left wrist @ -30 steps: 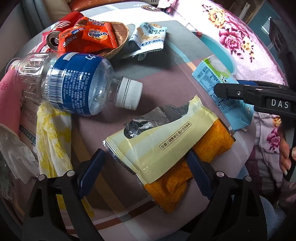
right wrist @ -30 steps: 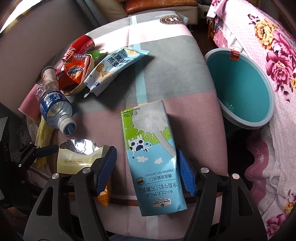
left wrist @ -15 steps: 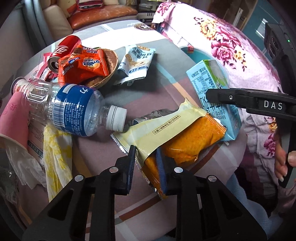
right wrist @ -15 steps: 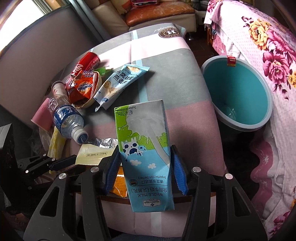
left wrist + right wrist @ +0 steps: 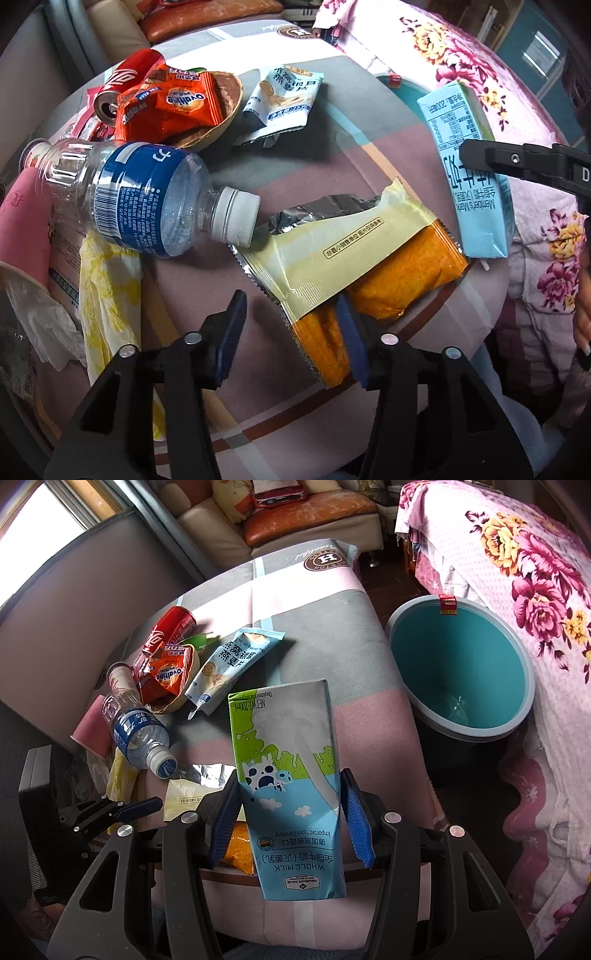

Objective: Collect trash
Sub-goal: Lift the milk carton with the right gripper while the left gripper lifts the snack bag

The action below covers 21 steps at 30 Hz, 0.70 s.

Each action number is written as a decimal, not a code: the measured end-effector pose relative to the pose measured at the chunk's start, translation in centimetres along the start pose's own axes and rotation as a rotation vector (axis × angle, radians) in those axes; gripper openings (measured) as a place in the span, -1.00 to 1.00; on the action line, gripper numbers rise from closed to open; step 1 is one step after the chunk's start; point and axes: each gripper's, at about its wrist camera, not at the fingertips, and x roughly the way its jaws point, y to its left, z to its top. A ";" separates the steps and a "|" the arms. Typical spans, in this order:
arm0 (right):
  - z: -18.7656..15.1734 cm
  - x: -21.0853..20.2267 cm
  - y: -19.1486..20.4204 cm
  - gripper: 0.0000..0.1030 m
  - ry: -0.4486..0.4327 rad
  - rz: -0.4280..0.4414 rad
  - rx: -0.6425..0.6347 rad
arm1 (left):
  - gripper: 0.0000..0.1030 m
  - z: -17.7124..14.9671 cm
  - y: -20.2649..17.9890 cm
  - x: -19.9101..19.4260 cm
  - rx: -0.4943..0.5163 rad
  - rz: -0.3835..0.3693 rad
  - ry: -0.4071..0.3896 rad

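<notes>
Cardboard milk carton, clamped in right jaws, should clear the bin rim (left jaws apart).

Both grippers were black plastic frames with triangular cut-outs and round silver screw heads at the finger pivots. The left gripper and the right gripper each carried ribbed blue pads on the inner finger faces. Seen from the left wrist, the right gripper's arm bore a white letter "D", and below it showed bare skin of the person's hand.
</notes>
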 end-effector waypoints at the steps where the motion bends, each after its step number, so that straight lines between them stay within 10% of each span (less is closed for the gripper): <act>1: -0.1 0.0 0.0 -0.02 0.001 -0.002 -0.001 | 0.36 -0.1 0.1 0.2 -0.006 0.000 0.001; 7: -0.4 -0.6 -0.1 -0.02 0.002 -0.007 -0.005 | 0.36 0.1 -0.9 0.8 0.007 -0.039 0.003; 13: -0.3 -1.3 -0.1 -0.02 -0.013 -0.016 -0.003 | -0.57 0.7 -2.8 -0.4 0.058 -0.039 -0.058; 21: 0.2 -2.4 -0.8 -0.02 -0.048 -0.008 0.018 | -0.66 2.8 -1.2 -4.1 -0.006 -0.038 -0.164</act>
